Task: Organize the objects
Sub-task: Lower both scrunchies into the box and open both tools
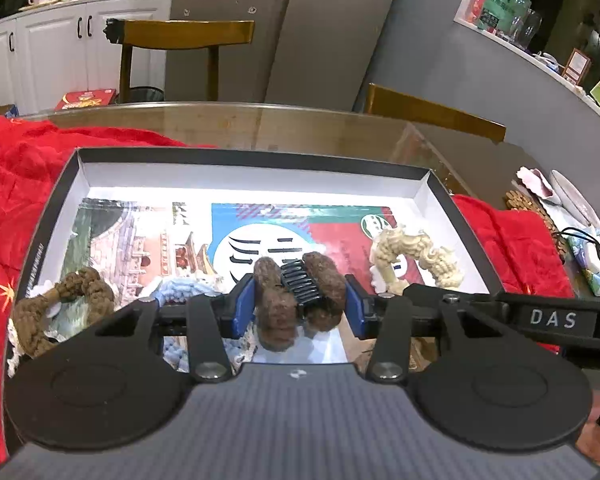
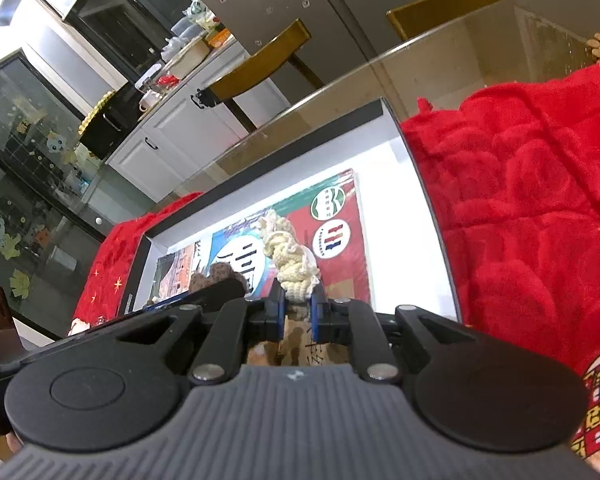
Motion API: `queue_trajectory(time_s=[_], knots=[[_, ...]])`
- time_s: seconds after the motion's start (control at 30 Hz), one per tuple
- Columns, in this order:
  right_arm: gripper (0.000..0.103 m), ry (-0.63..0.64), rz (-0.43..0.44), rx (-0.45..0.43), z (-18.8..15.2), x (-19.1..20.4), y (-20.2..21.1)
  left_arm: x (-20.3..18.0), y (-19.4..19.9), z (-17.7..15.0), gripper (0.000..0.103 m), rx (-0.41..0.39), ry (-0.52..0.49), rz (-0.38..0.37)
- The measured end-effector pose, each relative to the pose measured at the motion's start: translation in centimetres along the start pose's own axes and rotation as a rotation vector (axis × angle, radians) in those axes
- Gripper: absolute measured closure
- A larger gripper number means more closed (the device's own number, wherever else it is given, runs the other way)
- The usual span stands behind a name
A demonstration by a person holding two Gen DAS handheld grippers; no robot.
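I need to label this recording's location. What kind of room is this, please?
Most likely a home kitchen with a dining area. White cabinets carry dishes on the counter, a tall fridge stands behind, and wooden chairs sit at a glass table.

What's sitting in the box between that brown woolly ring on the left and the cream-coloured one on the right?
In the left wrist view, between the brown ring and the cream ring sits a fuzzy brown hair claw with black teeth, flanked by the left tool, above a pale blue knitted piece.

white cabinets (image 1: 52, 40), wooden chair (image 1: 180, 36)
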State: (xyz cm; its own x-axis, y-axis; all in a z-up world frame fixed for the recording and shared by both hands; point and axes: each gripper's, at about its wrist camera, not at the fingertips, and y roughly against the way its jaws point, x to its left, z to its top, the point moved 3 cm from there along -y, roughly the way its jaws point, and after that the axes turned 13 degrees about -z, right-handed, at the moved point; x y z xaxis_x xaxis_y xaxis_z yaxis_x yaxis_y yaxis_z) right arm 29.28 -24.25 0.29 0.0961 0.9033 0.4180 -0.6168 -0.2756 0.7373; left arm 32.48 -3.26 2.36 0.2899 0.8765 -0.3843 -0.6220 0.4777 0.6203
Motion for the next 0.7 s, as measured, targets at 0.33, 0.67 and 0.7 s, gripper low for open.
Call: queue_trajectory(time_s=[0.33,0.67,0.7], knots=[[0.083,-0.012,0.006,0.048,-0.3,0.1,-0.6,0.0,-0.3,-0.3,0.043,0.010,0.008,-0.005],[0.039,-0.023,0.013,0.026,0.2,0.6,0.8,0.4,1.6,0.6,0.032,-0.006,0.039,-0.012],[0.037,-0.024,0.013,0.026,0.3,0.8,1.0,0.5,2.1,0.9,0.032,-0.016,0.038,-0.007]])
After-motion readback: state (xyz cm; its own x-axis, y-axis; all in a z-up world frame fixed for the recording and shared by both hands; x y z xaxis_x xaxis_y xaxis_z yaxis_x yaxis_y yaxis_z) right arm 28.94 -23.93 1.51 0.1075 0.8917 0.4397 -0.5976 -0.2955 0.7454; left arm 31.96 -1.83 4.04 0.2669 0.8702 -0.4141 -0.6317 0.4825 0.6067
